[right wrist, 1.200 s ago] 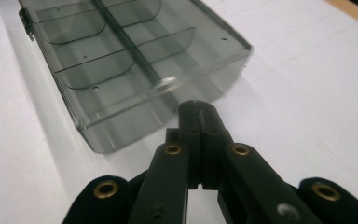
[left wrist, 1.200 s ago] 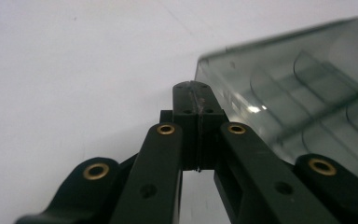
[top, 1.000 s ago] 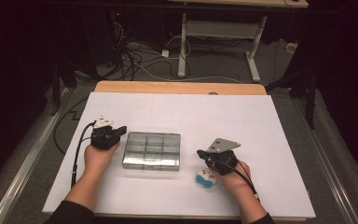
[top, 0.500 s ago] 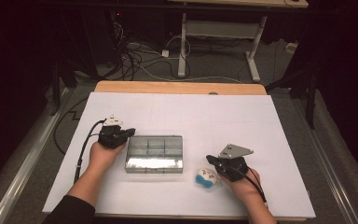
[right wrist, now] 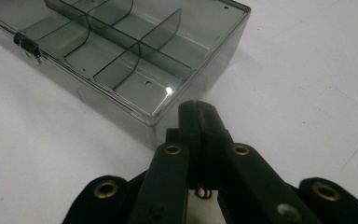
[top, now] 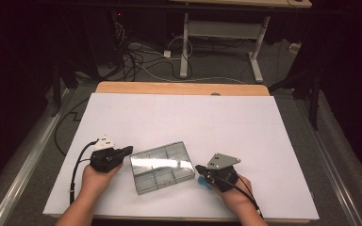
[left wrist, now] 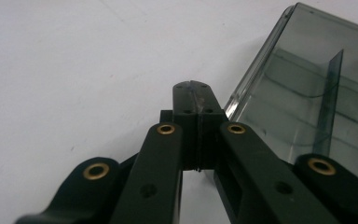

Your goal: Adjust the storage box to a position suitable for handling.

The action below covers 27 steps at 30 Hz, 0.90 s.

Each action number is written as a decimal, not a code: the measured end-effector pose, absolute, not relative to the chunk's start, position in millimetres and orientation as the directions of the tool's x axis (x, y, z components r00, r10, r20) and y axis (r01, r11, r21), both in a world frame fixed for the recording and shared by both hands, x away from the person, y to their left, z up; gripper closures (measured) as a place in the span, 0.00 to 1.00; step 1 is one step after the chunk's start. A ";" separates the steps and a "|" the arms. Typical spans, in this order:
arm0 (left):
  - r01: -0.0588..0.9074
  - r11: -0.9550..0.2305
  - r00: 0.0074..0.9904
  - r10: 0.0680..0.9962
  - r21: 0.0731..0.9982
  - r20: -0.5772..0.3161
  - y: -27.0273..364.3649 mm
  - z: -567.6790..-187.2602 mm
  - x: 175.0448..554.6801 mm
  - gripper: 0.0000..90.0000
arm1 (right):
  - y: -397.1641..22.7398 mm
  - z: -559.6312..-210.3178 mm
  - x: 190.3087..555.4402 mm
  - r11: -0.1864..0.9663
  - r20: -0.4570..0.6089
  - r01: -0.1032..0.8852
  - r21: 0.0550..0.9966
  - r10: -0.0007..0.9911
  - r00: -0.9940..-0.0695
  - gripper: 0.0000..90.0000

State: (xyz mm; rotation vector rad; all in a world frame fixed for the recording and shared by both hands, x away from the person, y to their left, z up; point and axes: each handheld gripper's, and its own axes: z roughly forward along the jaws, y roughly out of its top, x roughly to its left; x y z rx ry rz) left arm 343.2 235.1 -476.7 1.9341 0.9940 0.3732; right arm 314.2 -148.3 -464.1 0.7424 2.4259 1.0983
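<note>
Black-jawed, the left gripper [top: 126,151] and right gripper [top: 200,168] both sat clenched on nothing, tips at opposite corners of the smoky clear plastic compartment box [top: 162,165], its lid closed and latched. A small blue object [top: 202,181] lay just under the right gripper. Since a moment earlier the box had swung from square to skewed on the white table sheet [top: 179,117], both hands having drawn nearer the person; apparently they were nudging it around for better access. Beyond, cables [top: 136,61] lay on the floor.
</note>
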 end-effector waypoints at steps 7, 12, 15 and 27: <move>0.512 -0.289 0.631 0.765 0.809 -0.126 241.1 -482.6 313.9 0.98 | -142.9 -467.7 315.9 0.580 -0.129 0.309 0.754 0.591 -0.796 1.00; 0.523 -0.292 0.628 0.767 0.801 -0.130 243.8 -485.4 308.6 0.98 | -142.6 -466.6 315.4 0.583 -0.129 0.307 0.752 0.587 -0.799 1.00; 0.534 -0.278 0.616 0.775 0.799 -0.142 246.1 -487.1 308.8 0.98 | -140.7 -466.1 313.3 0.585 -0.119 0.308 0.750 0.577 -0.808 1.00; 0.537 -0.287 0.613 0.778 0.793 -0.134 245.9 -488.2 308.3 0.98 | -123.2 -466.9 294.4 0.615 -0.128 0.270 0.740 0.524 -0.842 1.00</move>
